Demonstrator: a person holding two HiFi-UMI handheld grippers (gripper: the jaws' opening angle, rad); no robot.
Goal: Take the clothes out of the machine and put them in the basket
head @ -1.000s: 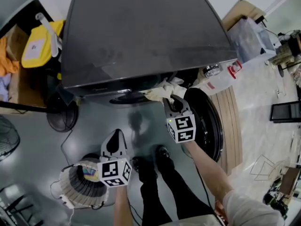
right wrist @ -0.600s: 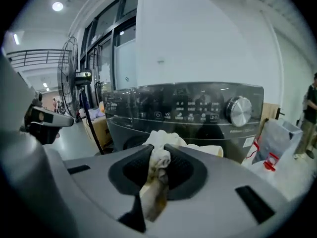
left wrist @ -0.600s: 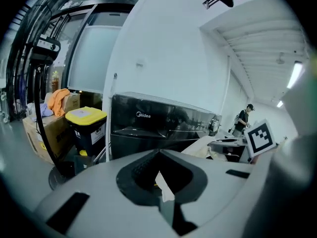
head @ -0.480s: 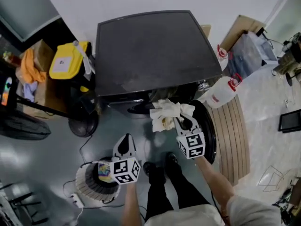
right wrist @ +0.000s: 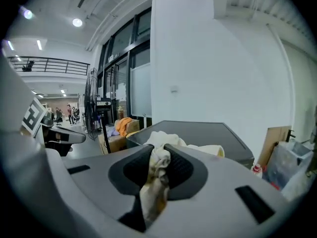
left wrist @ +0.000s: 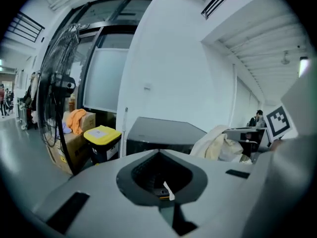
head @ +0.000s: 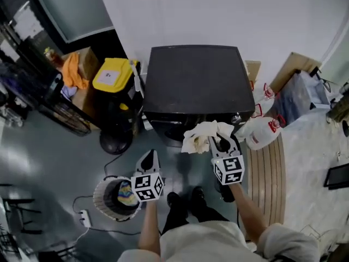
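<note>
- Right gripper (head: 220, 144) is clamped on a cream-white garment (head: 199, 136); in the right gripper view its jaws (right wrist: 157, 163) pinch a twisted fold of the garment (right wrist: 156, 178), which runs down between the dark pads and bunches up beyond the tips.
- Seen from the head view, the garment hangs in the air off the right gripper's tips, in front of the washing machine (head: 193, 81) and clear of the floor.
- Left gripper (head: 148, 158) has its jaws together with no cloth between them; the left gripper view shows the two grey fingers (left wrist: 163, 180) meeting along a seam below the dark hollow.
- From the left gripper view, the garment (left wrist: 217, 146) shows off to the right, in front of the machine's dark top (left wrist: 163, 132).
- A round white basket (head: 100, 198) stands on the grey floor just left of the left gripper, with a colourful piece of clothing (head: 125, 193) already inside.
- The garment and the basket are well apart, with the left gripper between them.
- A yellow-lidded bin (head: 112, 75) sits beside the machine's left side, and an orange cloth (head: 71, 70) lies on a cardboard box further left.
- A white jug with a red cap (head: 263, 132) lies near the machine's right front corner, just beside the right gripper.
</note>
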